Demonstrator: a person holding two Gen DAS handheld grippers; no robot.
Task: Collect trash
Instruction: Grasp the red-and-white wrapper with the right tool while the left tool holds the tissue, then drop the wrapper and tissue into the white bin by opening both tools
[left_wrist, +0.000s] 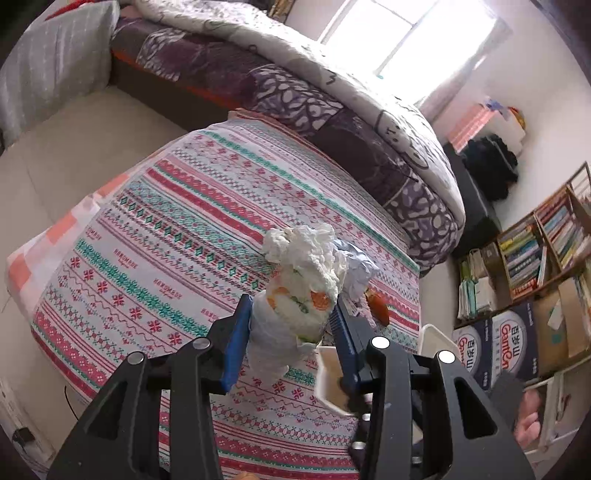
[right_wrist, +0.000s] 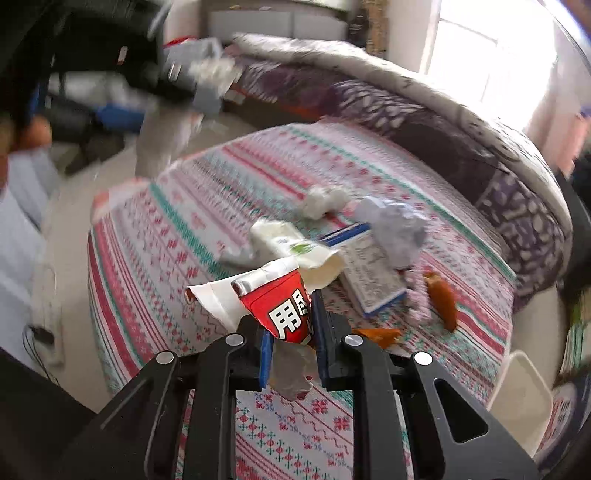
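Observation:
In the left wrist view my left gripper (left_wrist: 291, 314) is shut on a crumpled white plastic wrapper with orange and green print (left_wrist: 295, 306), held above the patterned tablecloth (left_wrist: 166, 240). A white tissue wad (left_wrist: 299, 243), crumpled paper (left_wrist: 356, 269) and an orange peel (left_wrist: 380, 306) lie behind it. In the right wrist view my right gripper (right_wrist: 291, 325) is shut on a torn red and white paper cup (right_wrist: 277, 302). On the cloth beyond lie a white wrapper (right_wrist: 284, 243), a tissue wad (right_wrist: 325, 201), crumpled grey paper (right_wrist: 399, 229), a flat blue-edged box (right_wrist: 373, 273) and orange peels (right_wrist: 441, 299).
A white bin (right_wrist: 524, 398) stands at the table's right edge; its rim also shows in the left wrist view (left_wrist: 436, 339). A bed with a purple quilt (left_wrist: 332, 110) runs behind the table. A bookshelf (left_wrist: 535, 251) and cardboard boxes (left_wrist: 502, 343) stand at the right.

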